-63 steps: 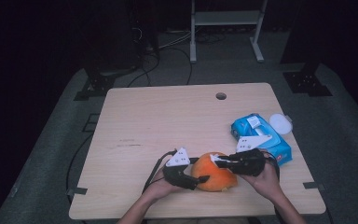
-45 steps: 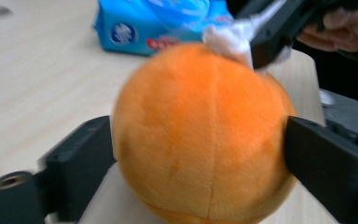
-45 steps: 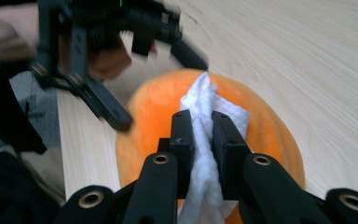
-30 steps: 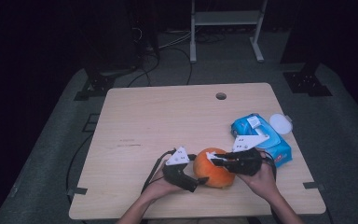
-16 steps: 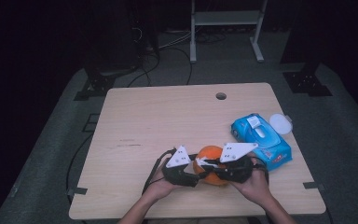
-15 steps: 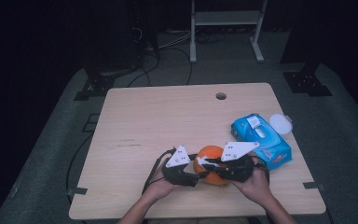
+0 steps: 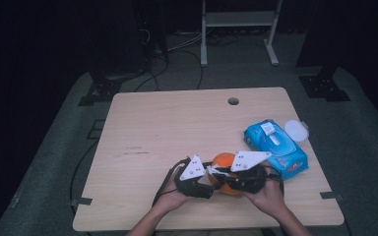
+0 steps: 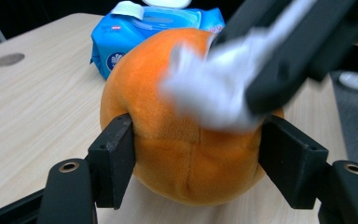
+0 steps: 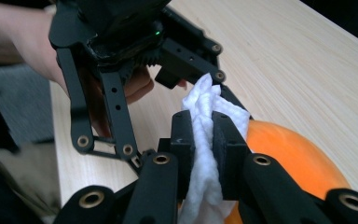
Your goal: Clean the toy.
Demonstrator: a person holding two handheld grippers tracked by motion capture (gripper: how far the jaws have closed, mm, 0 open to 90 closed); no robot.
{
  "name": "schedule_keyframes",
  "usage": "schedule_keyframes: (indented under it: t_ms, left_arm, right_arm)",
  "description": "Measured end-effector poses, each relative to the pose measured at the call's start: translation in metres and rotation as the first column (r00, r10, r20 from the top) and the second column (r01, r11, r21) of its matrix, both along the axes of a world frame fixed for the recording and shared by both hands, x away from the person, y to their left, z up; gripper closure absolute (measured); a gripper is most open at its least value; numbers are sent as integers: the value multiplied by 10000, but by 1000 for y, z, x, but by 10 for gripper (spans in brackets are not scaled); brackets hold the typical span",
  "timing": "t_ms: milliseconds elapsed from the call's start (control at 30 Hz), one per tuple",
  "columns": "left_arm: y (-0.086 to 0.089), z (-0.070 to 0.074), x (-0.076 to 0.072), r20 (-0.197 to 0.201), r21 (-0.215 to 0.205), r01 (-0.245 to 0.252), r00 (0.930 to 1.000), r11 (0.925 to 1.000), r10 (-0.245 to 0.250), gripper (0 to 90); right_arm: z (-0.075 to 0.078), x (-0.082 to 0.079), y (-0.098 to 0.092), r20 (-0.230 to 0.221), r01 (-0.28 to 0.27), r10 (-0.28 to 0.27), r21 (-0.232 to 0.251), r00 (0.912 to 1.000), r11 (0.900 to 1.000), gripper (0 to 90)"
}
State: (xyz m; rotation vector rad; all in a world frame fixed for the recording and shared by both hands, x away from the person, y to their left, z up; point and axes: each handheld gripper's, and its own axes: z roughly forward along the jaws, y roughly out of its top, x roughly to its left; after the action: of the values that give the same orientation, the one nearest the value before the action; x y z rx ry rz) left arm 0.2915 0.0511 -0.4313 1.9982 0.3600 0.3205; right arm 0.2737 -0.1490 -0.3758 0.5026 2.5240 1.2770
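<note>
We have the orange plush ball (image 8: 186, 140) sitting on the table (image 7: 177, 123) near its front edge, a little right of centre, between our two hands. Our left gripper (image 8: 196, 154) is closed on it: the pads bear on both flanks of the ball low down, and the jaws have just been closing in around it, so we judge the grip to be fresh and perhaps not yet fully settled. Our right gripper (image 9: 201, 140) is clamped narrow on a crumpled white wipe (image 9: 209, 116), which it presses against the ball's upper side. The blue pack of wipes (image 7: 275, 145) lies just to the right, with a round white lid (image 7: 296, 130) beyond it at the far right. The main risk, as we see it, is that the ball is soft and round, so a firm wiping stroke could roll it or squeeze it out of the left jaws, which hold it below its middle. If that happened it could roll toward the near edge, which is close. A second risk is the wipe slipping out from between the right pads under drag, since only a fold of it is pinched. The two grippers also work very close together, and a wide stroke could knock one linkage against the other.
</note>
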Motion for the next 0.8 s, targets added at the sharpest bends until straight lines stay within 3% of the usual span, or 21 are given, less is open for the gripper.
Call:
schedule_keyframes:
  t_ms: [33, 100, 233, 300, 400, 533, 567, 600, 633, 667, 800]
  left_arm:
    - [1, -1, 1, -49, -56, -31, 10000, 10000, 31, 311]
    - [4, -2, 3, -94, -136, -60, 9999, 9999, 59, 316]
    - [7, -5, 5, -210, -132, -28, 9998, 9999, 25, 313]
    - [8, -5, 7, -464, -290, -36, 9989, 9996, 23, 281]
    - [6, -7, 10, -1173, -700, -36, 9931, 9975, -47, 225]
    - [5, -6, 6, -639, -440, -55, 9980, 9990, 26, 309]
    - [3, -5, 3, -375, -308, -44, 9993, 9995, 32, 316]
    - [3, -5, 3, -375, -308, -44, 9993, 9995, 32, 318]
    - [-2, -2, -4, 280, 183, 118, 9995, 9998, -123, 317]
    - [-3, -1, -6, 482, 314, 161, 9987, 9994, -176, 316]
    - [0, -2, -4, 545, 281, 162, 9984, 9995, -178, 318]
  right_arm:
    - [0, -1, 2, 147, -9, 12, -164, 9999, 9999, 796]
    - [2, 1, -2, 121, 169, -169, 20, 9998, 9999, 797]
    - [5, 11, -23, 108, 949, -953, 262, 9954, 9951, 796]
    - [4, 17, -33, 90, 1260, -1262, 213, 9920, 9918, 796]
    - [1, 20, -40, -342, 1277, -1261, 476, 9914, 9907, 796]
    - [2, 10, -23, -84, 918, -917, 202, 9958, 9956, 795]
    - [2, 9, -19, -171, 725, -720, 305, 9973, 9969, 795]
    - [2, 7, -13, -240, 519, -511, 374, 9984, 9979, 795]
    - [1, 5, -8, -260, 353, -345, 319, 9991, 9989, 796]
    - [0, 2, -3, -183, 253, -250, 202, 9995, 9995, 796]
    - [3, 2, -2, 48, 339, -339, 57, 9994, 9994, 797]
